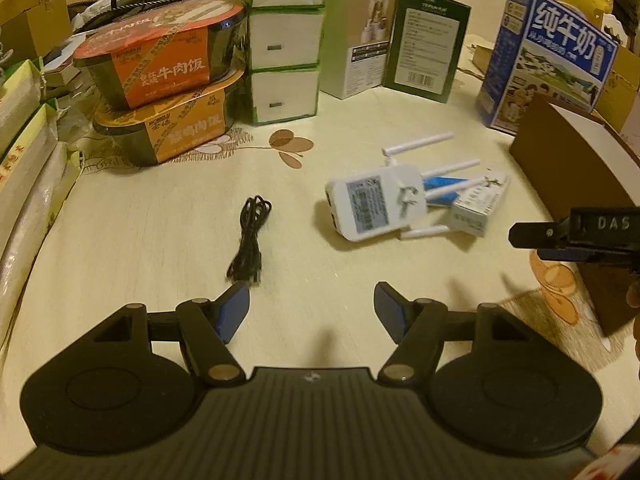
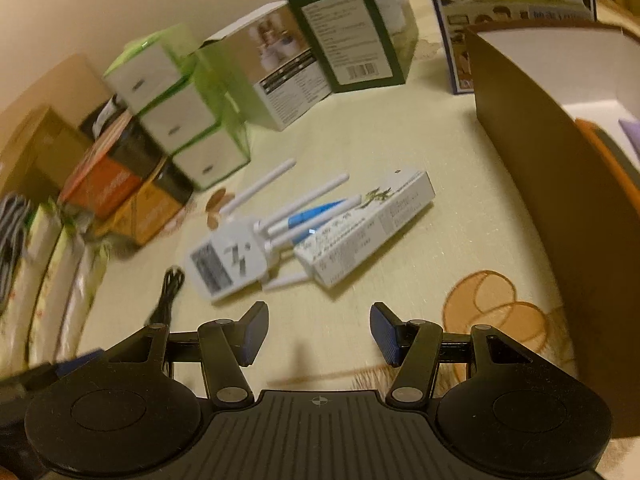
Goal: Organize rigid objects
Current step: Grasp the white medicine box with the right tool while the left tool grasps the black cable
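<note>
1. Two grippers are showing, each with its blue-padded fingers spread wide and nothing between them: the left gripper [image 1: 311, 312] and the right gripper [image 2: 319, 334].
2. One white router [image 1: 374, 204] [image 2: 228, 262] is lying plug-side up on the cream tablecloth [image 1: 160, 220] [image 2: 400, 280], its four white antennas [image 1: 452, 168] [image 2: 308, 200] pointing away from the cameras.
3. One small white carton [image 1: 480, 208] [image 2: 368, 228] is lying flat just beside the router, touching its antennas; something blue is peeking out between the two.
4. One coiled black cable [image 1: 250, 240] [image 2: 166, 298] is resting apart from the router, on its left.
5. Two instant-meal tubs [image 1: 160, 80] are sitting stacked at the back left, next to three stacked white drawer units with green edges [image 1: 286, 40] [image 2: 176, 120].
6. Two upright product boxes are standing at the back: a white one [image 1: 358, 40] [image 2: 276, 80] and a dark green one [image 1: 428, 40] [image 2: 352, 36]. One blue milk carton [image 1: 548, 56] is standing to their right.
7. One brown open box [image 1: 580, 168] [image 2: 540, 200] is sitting at the right edge.
8. The left gripper is hovering low over bare cloth, facing the cable and router. The right gripper is hanging tilted over the cloth just short of the router and carton; in the left view its tip [image 1: 532, 236] is reaching in from the right, beside the brown box.
</note>
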